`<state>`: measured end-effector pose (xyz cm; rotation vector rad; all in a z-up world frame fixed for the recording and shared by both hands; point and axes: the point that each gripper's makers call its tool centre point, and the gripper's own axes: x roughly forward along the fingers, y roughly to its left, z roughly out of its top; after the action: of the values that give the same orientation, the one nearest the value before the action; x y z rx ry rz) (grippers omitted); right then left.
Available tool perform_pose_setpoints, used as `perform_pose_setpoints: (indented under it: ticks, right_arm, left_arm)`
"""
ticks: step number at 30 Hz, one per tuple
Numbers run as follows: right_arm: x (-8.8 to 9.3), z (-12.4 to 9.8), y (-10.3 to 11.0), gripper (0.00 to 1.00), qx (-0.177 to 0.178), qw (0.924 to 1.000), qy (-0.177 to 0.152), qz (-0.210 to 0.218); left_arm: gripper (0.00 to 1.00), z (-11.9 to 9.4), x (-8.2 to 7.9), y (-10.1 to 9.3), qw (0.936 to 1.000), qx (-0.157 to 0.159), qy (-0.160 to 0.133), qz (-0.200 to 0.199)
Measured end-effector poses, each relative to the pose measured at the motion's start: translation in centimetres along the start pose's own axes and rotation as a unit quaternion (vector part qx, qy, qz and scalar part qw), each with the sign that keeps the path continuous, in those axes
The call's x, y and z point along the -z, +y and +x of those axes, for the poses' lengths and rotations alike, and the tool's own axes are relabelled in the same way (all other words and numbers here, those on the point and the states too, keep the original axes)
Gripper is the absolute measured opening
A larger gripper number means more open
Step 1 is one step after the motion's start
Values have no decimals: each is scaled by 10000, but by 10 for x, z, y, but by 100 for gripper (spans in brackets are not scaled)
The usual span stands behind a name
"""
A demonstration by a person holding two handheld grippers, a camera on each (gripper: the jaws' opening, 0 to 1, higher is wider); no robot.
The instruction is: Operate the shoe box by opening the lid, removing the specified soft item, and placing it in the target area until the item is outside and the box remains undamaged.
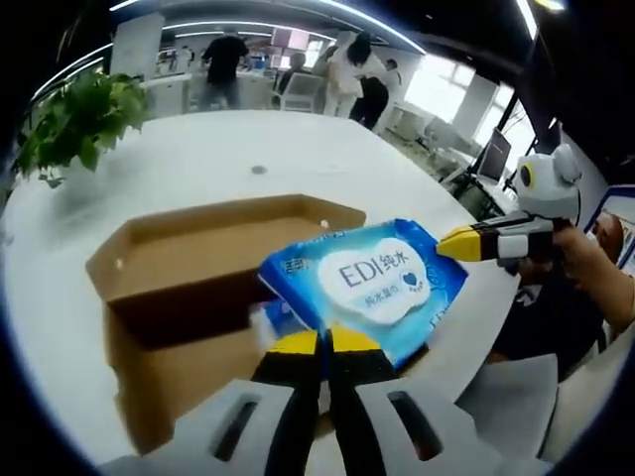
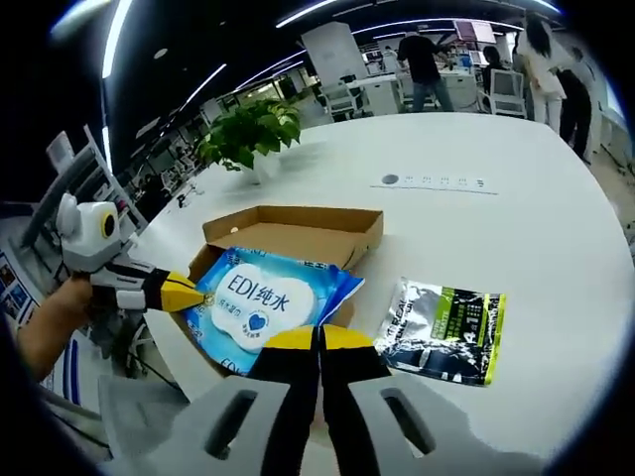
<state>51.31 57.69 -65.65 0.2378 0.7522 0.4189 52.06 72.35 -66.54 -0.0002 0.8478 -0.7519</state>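
My left hand-held gripper (image 1: 322, 342) pinches the near edge of the blue wipes pack (image 1: 369, 283), jaws pressed on it. My right hand-held gripper (image 2: 319, 339) grips the same pack (image 2: 266, 302) from the opposite side. The pack hangs just above the open box (image 2: 298, 233), near the desk (image 2: 516, 208) edge. A dark pouch (image 2: 444, 330) lies on the desk beside the box.
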Motion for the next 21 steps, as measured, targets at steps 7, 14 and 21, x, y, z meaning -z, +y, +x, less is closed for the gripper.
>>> perform_pose_setpoints:
  ticks: [7,14,21]
  right_arm:
    - [-2,-9,-15,0,70,9999,-60,56]
    - [0,-19,-32,0,172,9998,-80,108]
    - [4,-28,-49,0,272,9995,-99,91]
  left_arm:
    - [0,11,-6,-14,9999,25,-36,115]
    - [0,24,-8,-30,9997,123,-21,215]
    - [0,36,-11,-46,9992,246,-24,300]
